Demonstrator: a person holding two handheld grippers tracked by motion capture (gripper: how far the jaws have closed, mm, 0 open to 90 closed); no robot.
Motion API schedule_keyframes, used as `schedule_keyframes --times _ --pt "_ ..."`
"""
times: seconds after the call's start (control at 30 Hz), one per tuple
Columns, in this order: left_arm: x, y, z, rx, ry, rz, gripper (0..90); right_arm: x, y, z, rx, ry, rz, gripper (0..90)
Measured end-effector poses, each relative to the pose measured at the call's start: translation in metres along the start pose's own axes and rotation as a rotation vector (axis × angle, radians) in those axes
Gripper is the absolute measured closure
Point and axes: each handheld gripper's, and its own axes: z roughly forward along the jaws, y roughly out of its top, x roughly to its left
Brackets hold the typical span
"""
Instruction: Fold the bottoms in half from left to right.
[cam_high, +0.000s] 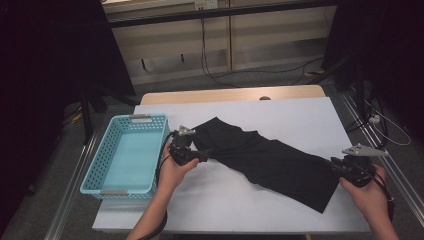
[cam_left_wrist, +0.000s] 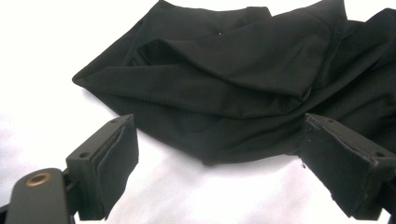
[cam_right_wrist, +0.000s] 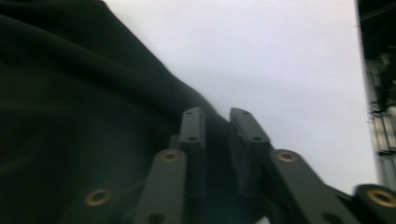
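A crumpled black garment (cam_high: 265, 160) lies slantwise across the white table cover (cam_high: 290, 112), from beside the basket to the near right. My left gripper (cam_high: 202, 156) rests at the garment's left end. In the left gripper view its jaws (cam_left_wrist: 218, 120) stand wide open, with the folded cloth (cam_left_wrist: 224, 84) just ahead and its lower edge reaching between the fingertips. My right gripper (cam_high: 336, 165) sits at the garment's right edge. In the right gripper view its jaws (cam_right_wrist: 217, 112) show a narrow gap with the dark cloth's (cam_right_wrist: 70, 116) edge lying in it, not pinched.
A light blue perforated basket (cam_high: 100, 170) stands at the table's left edge, close to my left hand. Bare white cover lies beyond and in front of the garment. Metal rails run along both table sides, and cables trail on the floor behind.
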Motion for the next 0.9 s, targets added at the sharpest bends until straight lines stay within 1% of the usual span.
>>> schedule_keyframes --times 0.03,0.07,0.1,0.17,0.2,0.33,0.4,0.43,0.47,0.53,0.63,0.67,0.73,0.8,0.87,0.9 --pt "0.0 0.0 0.0 0.001 -0.002 -0.001 12.4 0.003 0.0 0.0 -0.013 0.026 -0.008 68.3" --pt "0.0 0.0 0.0 0.001 -0.002 -0.001 12.4 0.008 0.002 0.0 -0.014 0.028 -0.029 65.4" --pt "0.0 0.0 0.0 -0.001 -0.001 -0.001 12.4 0.012 0.003 0.001 -0.014 0.02 -0.041 62.6" --pt "-0.001 0.0 0.0 0.002 -0.008 0.004 12.4 0.017 0.007 0.004 -0.022 0.031 -0.029 56.2" --pt "-0.001 0.0 -0.001 0.0 -0.009 0.003 12.4 0.02 0.008 0.006 -0.025 0.046 -0.019 55.0" --pt "0.0 0.0 -0.001 0.001 -0.012 0.002 12.2 0.032 0.01 0.012 -0.026 0.104 -0.012 50.4" --pt "0.0 0.0 0.001 -0.012 -0.01 -0.018 12.1 0.038 0.011 0.015 -0.024 0.131 -0.016 46.6" --pt "0.0 0.0 0.0 -0.007 -0.009 -0.012 12.1 0.042 0.012 0.016 -0.022 0.141 -0.022 43.8" --pt "0.0 -0.001 0.001 -0.015 -0.01 -0.023 12.1 0.045 0.012 0.018 -0.022 0.149 -0.035 41.8" --pt "0.002 0.0 0.0 -0.012 -0.012 -0.024 12.0 0.052 0.013 0.021 -0.026 0.162 -0.06 39.2" --pt "0.002 -0.001 0.0 -0.015 -0.006 -0.028 12.0 0.062 0.015 0.025 -0.025 0.192 -0.063 33.2" --pt "0.002 -0.001 0.0 -0.014 -0.007 -0.027 12.0 0.065 0.015 0.026 -0.024 0.2 -0.068 33.1" --pt "0.002 -0.001 0.001 -0.009 -0.015 -0.027 12.0 0.071 0.016 0.027 -0.025 0.213 -0.058 31.3" --pt "0.002 -0.001 0.001 -0.008 -0.011 -0.027 12.0 0.075 0.016 0.029 -0.023 0.232 -0.052 31.3" --pt "0.002 -0.002 0.002 -0.011 -0.006 -0.03 11.9 0.078 0.016 0.03 -0.018 0.243 -0.062 31.3" --pt "0.003 -0.002 0.001 -0.005 -0.007 -0.031 11.9 0.079 0.016 0.031 -0.016 0.244 -0.066 31.3"
